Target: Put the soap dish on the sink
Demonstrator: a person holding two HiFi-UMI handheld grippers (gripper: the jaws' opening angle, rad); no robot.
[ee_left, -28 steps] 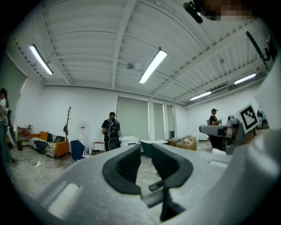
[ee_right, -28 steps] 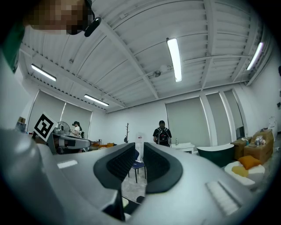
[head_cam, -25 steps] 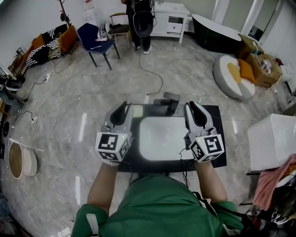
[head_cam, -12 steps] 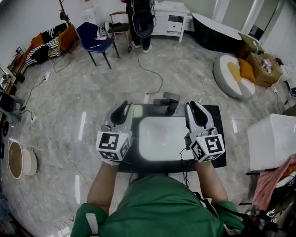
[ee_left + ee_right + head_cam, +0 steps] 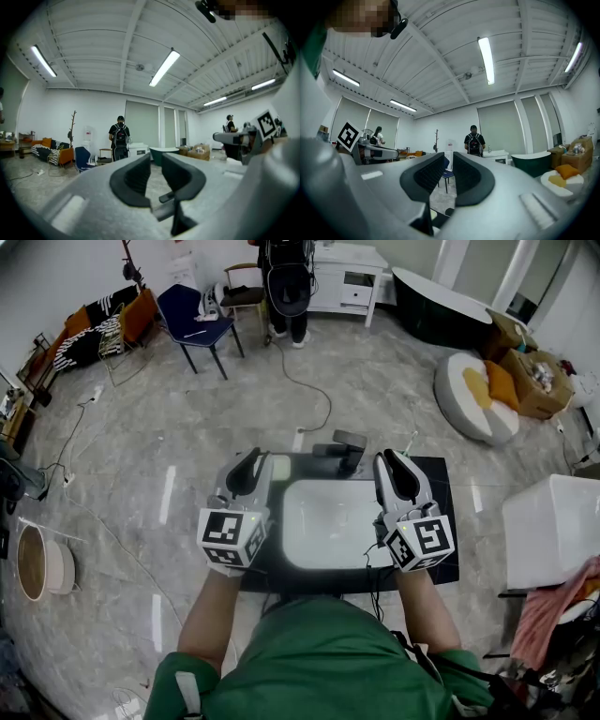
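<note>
Forearms stretch forward side by side, the left tool [image 5: 249,459] and the right tool [image 5: 388,461] held over the two flanks of the white sink [image 5: 323,521], which is set in a black surface [image 5: 442,531]. Both point toward the dark faucet [image 5: 345,446].

The left gripper view shows the left tool [image 5: 156,161] with its jaws a narrow gap apart and nothing between them. The right gripper view shows the same of the right tool [image 5: 448,161]. Those two views look out across the room to a standing person [image 5: 120,136] with a backpack.

Only the head view shows the pale soap dish [image 5: 278,466]. It lies on the surface at the sink's far left corner, just beside the left tool's tip.
</note>
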